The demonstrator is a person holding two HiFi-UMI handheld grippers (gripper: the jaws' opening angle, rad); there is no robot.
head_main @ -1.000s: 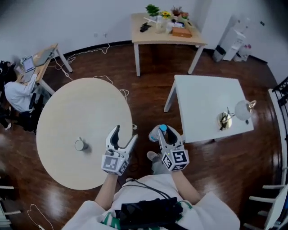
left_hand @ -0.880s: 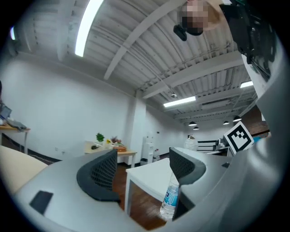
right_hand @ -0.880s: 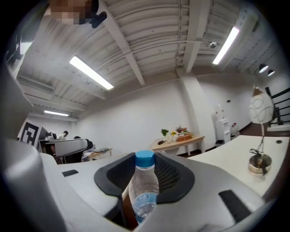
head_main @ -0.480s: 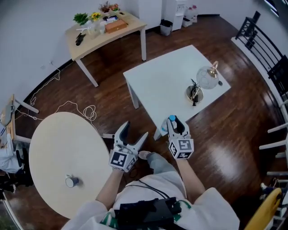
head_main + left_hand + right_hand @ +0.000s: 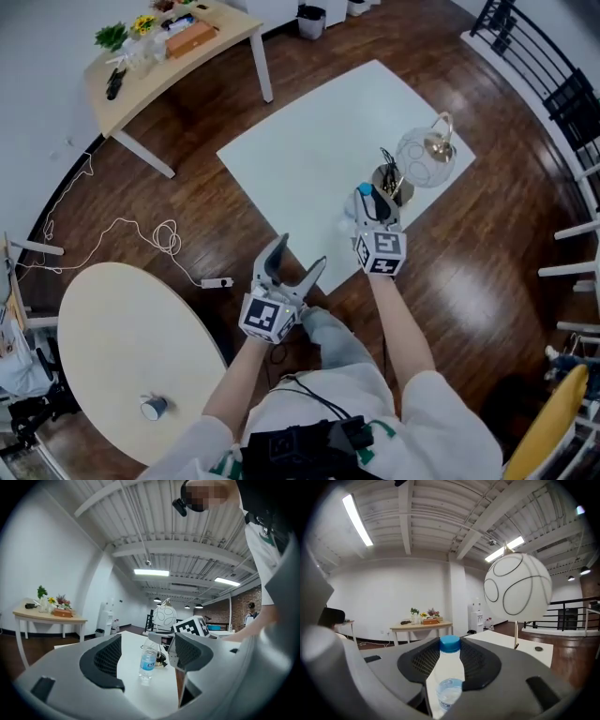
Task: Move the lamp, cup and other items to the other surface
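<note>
Snugly round water bottle [image 5: 450,670], right claw [image 5: 450,657]; left claw [image 5: 146,653] wide, empty.

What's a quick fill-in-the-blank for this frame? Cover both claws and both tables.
1. The right claw is shut on a clear plastic water bottle with a ____ cap.
2. The left claw is ____ and holds nothing.
3. The white globe lamp stands on the ____ square table.
4. The small grey cup sits on the ____ beige table.

Missing words: blue; open; white; round
</note>
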